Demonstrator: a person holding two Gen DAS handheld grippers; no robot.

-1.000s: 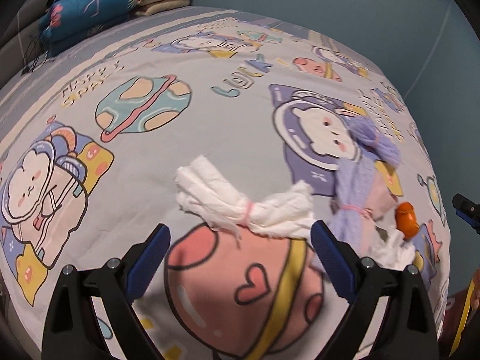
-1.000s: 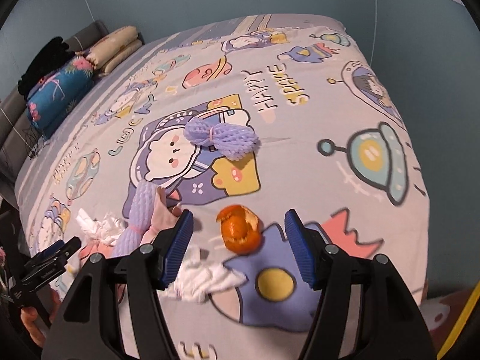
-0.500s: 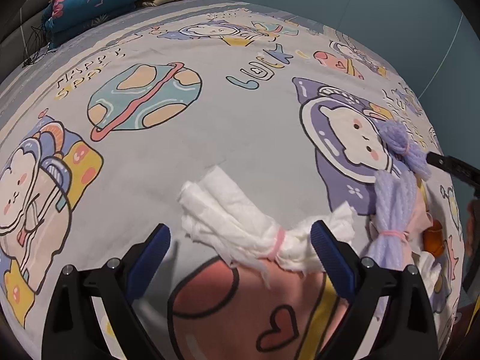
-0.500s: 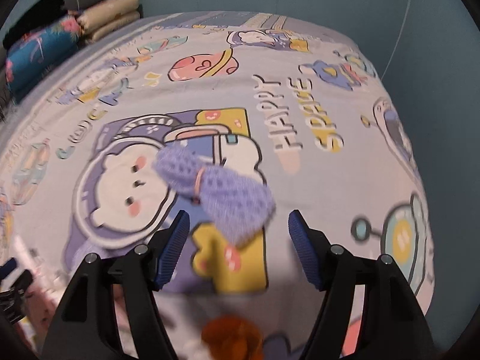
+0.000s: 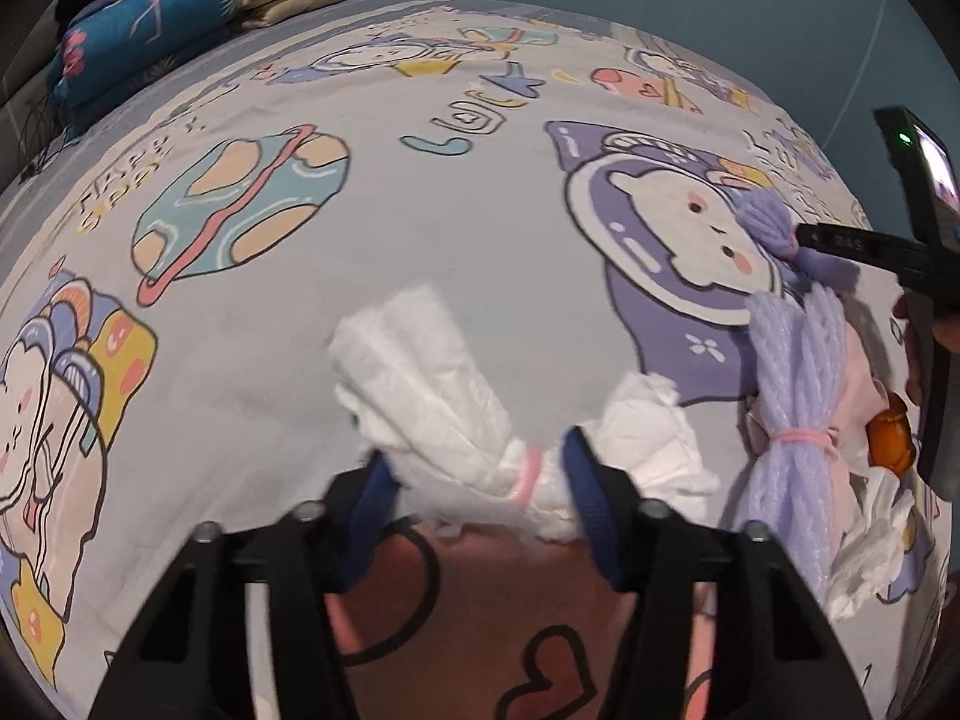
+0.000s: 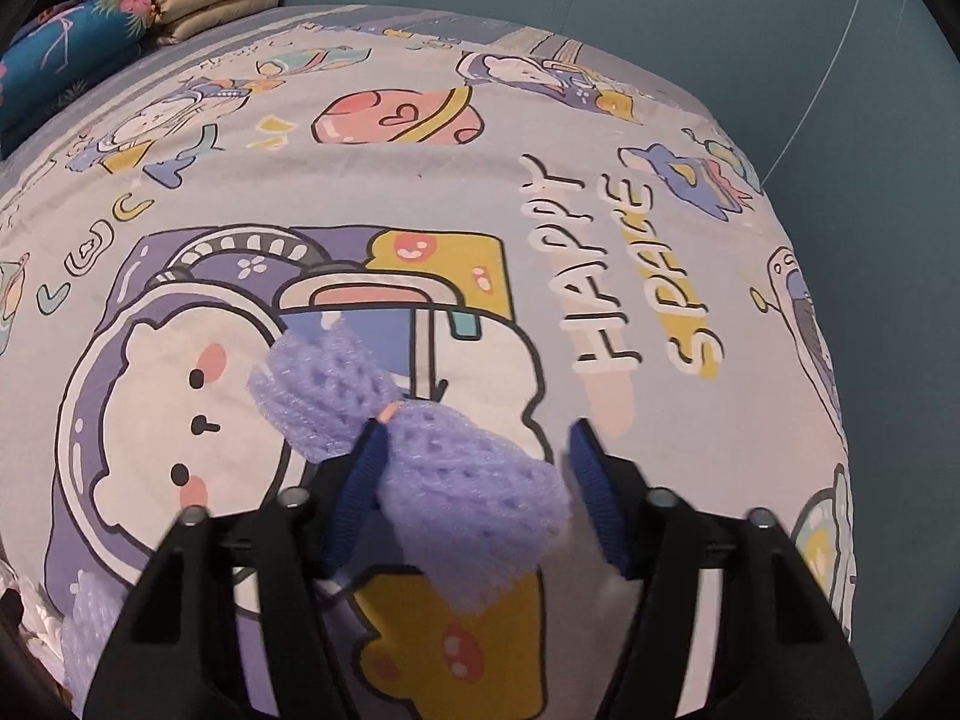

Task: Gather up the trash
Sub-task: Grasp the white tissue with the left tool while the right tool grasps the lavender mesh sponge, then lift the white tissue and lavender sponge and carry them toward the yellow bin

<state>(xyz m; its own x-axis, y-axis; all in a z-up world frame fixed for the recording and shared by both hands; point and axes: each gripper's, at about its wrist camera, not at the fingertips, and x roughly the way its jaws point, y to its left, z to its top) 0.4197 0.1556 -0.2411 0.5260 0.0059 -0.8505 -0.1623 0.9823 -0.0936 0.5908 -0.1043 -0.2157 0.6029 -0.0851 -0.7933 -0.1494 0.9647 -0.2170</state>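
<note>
Your left tool [image 5: 477,483] had just been closing; its blue pads pinched the white tissue bundle [image 5: 480,414] at the pink band, so it was clenched on the bundle, which lay on the bed [image 5: 420,228]. Your right tool [image 6: 474,489] had just been closing around the purple foam net [image 6: 414,450]; the left pad touched it, the right pad stood clear, so no grip was made yet.

The step in hand was the pickup of both items. The next move likely called for finishing the right closure, then lifting.

Beside the tissue bundle lay a long purple net [image 5: 792,426], an orange peel [image 5: 891,441] and loose tissue [image 5: 876,546]. Nothing blocked either lift.
</note>
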